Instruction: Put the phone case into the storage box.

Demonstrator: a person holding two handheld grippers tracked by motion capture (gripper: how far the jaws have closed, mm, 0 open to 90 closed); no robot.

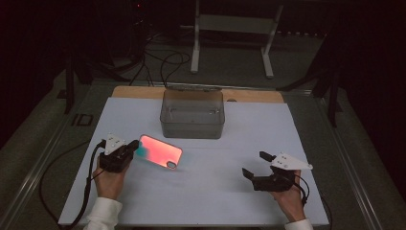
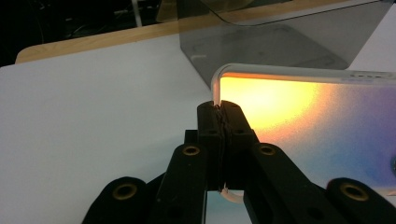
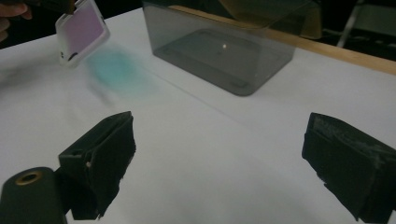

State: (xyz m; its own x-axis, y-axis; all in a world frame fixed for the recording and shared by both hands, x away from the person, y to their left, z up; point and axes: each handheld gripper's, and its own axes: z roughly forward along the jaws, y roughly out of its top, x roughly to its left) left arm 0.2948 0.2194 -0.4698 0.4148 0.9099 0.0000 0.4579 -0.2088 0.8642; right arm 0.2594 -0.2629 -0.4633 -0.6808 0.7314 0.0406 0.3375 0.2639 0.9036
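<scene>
**Carry the case to the bin without losing the edge grip**

The counter (image 1: 143, 206) holds a smoky bin (image 1: 192, 115) at the far middle, open at the top. That is likely where the case goes, so lift it higher than the rim before you cross, then lower it inside and let go.

Your left tool (image 1: 125, 152) is clenched on the case (image 1: 160, 151), pinching only the thin rim at one short end. Such a narrow bite can let it pivot, so move slowly and keep it level.

The case juts right from the left tool, near and left of the bin, and seems held off the sheet.

Your right tool (image 1: 256, 168) rests at the near right, released, jaws wide, well apart from the case.
</scene>
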